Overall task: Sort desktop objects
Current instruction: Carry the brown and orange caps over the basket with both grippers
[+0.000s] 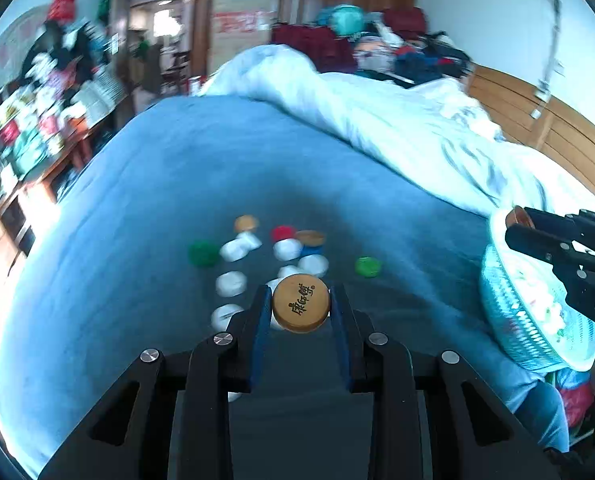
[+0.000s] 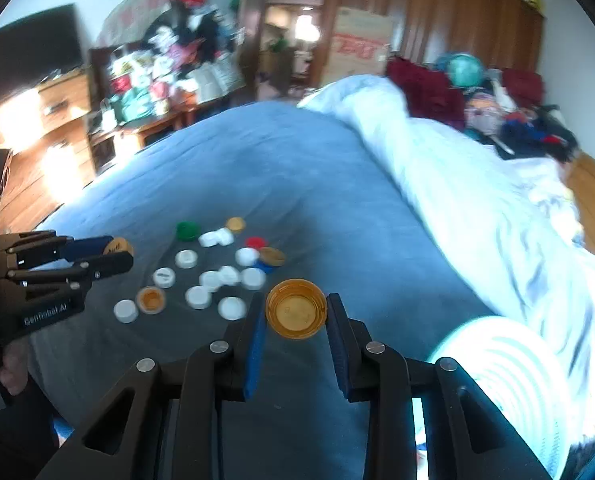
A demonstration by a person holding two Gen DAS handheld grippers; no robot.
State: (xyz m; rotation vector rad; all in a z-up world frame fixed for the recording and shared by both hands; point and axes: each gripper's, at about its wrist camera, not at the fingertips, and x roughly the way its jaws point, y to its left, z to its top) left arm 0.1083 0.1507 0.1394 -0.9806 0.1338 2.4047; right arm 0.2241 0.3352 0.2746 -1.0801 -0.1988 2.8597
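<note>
Several bottle caps, white (image 2: 231, 307), green (image 2: 187, 231), red (image 2: 256, 242) and orange (image 2: 151, 299), lie scattered on the blue bedsheet (image 2: 257, 168). My left gripper (image 1: 300, 303) is shut on an orange cap with black characters (image 1: 300, 303), held above the pile; it also shows in the right wrist view (image 2: 118, 252). My right gripper (image 2: 296, 314) is shut on an orange cap with its hollow side showing (image 2: 296, 314), held above the sheet. In the left wrist view the right gripper (image 1: 515, 226) is over the turquoise basket (image 1: 509, 312).
The turquoise basket (image 2: 509, 364) with sorted caps sits at the right edge of the bed. A white duvet (image 1: 377, 120) is bunched along the far right. A cluttered wooden desk (image 2: 145, 92) stands at the left, beyond the bed.
</note>
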